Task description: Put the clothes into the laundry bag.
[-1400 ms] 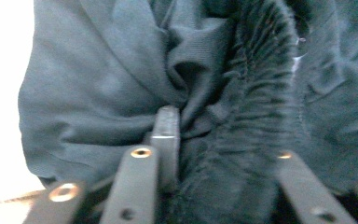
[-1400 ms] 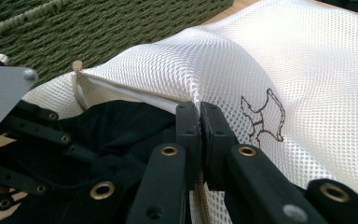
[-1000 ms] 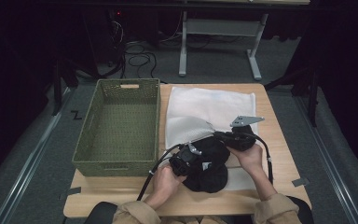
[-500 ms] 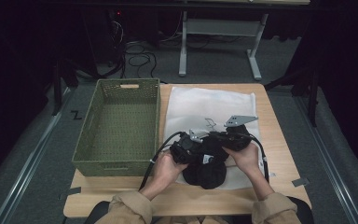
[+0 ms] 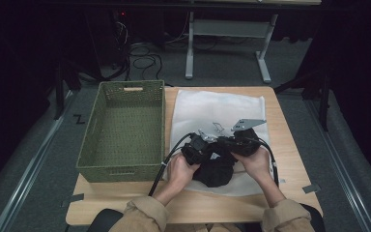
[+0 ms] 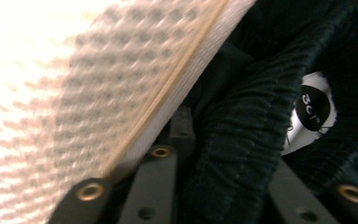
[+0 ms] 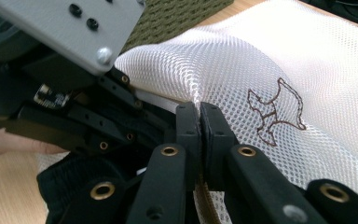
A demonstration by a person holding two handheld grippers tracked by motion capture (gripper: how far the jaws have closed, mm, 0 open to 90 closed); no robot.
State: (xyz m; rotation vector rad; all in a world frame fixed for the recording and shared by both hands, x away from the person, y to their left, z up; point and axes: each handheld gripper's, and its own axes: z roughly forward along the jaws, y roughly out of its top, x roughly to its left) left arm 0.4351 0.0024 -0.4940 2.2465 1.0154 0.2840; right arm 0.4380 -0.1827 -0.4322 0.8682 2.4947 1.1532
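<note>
high view shows your two hands close together near the front of the wooden surface, each holding a claw over the white mesh bag that lies flat beside the green woven basket. your left claw and right claw meet over a dark garment bunched at the near edge of the bag. in the right gripper view your right claw is clenched, its jaws pressed together on the tan-trimmed edge of the mesh bag, lifting it slightly off the surface; an outlined brown emblem shows on the mesh just beside the jaws, and the left claw's grey plate sits close at upper left. in the left gripper view the jaws flank a ribbed fold of the dark garment, with a round black label nearby and the bag's edge overhead; you cannot tell whether this claw has closed on the cloth.
</note>
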